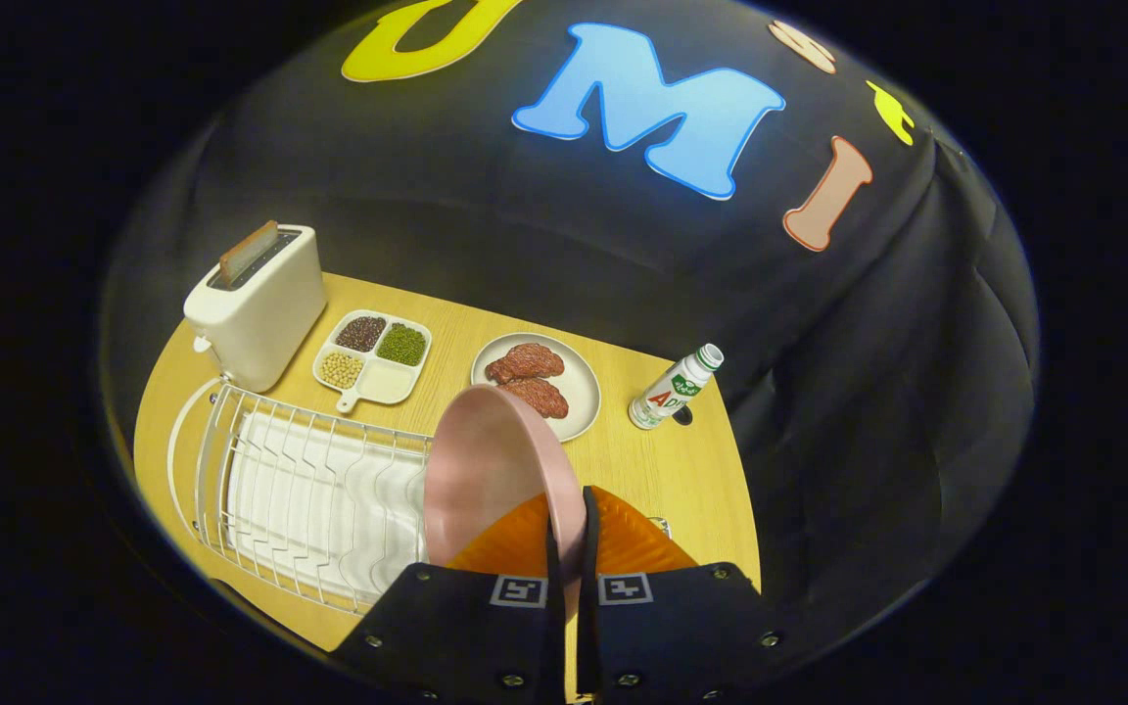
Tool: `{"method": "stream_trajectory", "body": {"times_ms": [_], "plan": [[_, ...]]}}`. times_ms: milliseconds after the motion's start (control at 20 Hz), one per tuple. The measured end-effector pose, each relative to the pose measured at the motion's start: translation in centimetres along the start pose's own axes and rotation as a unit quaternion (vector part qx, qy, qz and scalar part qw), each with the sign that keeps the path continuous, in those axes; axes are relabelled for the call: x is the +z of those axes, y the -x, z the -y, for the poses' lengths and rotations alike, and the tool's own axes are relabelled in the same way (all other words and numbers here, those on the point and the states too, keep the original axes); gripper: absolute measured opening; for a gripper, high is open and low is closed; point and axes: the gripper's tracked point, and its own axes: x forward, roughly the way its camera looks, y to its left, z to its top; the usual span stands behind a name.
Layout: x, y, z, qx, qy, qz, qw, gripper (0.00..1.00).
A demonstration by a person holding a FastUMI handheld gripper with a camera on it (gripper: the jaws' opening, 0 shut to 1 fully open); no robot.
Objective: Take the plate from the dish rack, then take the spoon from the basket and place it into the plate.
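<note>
A pink plate (486,470) stands on edge between my fingers, lifted above the right end of the white wire dish rack (300,490). My gripper (572,548) is shut on the plate's rim, one finger on each face. The rack's slots below are bare, with a white drip tray under the wires. The basket and the spoon are hidden from me here.
On the wooden table (681,470) beyond the fingers sit a white toaster (256,304) with a slice in it, a divided white dish of beans (373,357), a white plate with meat (540,382) and a small bottle (677,387).
</note>
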Motion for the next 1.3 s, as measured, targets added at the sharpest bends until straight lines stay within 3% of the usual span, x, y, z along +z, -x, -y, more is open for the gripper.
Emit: {"method": "stream_trajectory", "body": {"times_ms": [600,900,1300], "plan": [[-3.0,6.8,8.4,0.043,-0.09,0.033,0.994,0.05],[-7.8,8.5,12.4,0.063,-0.109,0.024,0.992,0.05],[-15.2,9.0,14.6,0.131,-0.163,-0.019,0.978,0.05]]}}
